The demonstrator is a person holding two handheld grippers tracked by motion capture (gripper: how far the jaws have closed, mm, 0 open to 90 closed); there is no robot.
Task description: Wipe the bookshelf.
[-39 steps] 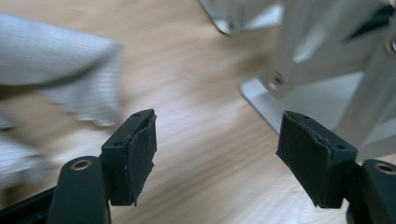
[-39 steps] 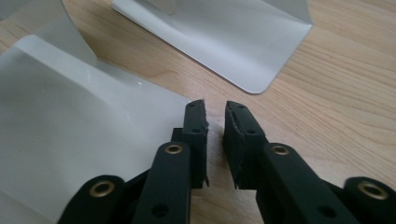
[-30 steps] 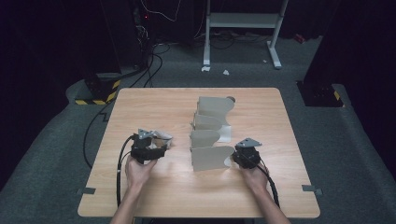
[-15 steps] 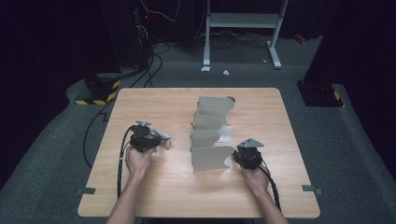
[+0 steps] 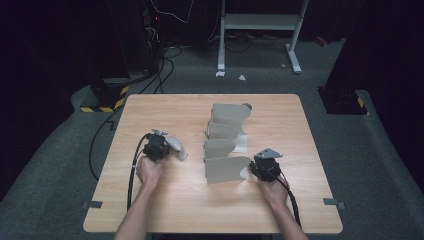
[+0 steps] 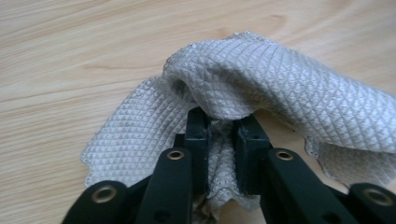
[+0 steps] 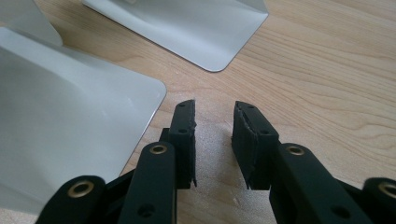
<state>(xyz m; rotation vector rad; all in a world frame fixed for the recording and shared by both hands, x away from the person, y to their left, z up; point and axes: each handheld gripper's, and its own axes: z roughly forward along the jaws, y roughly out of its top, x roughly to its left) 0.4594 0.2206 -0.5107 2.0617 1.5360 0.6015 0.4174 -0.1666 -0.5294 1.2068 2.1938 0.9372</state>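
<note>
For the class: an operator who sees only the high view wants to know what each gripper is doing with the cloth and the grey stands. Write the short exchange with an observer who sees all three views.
Operator: Does the left gripper really have the cloth?
Observer: Yes. In the left gripper view its jaws are closed on a fold of it.
Operator: Is the right gripper gripping the nearest grey stand?
Observer: No. In the right gripper view its jaws stand open over bare table, with the stand's rounded base corner beside them, not between them.
</note>
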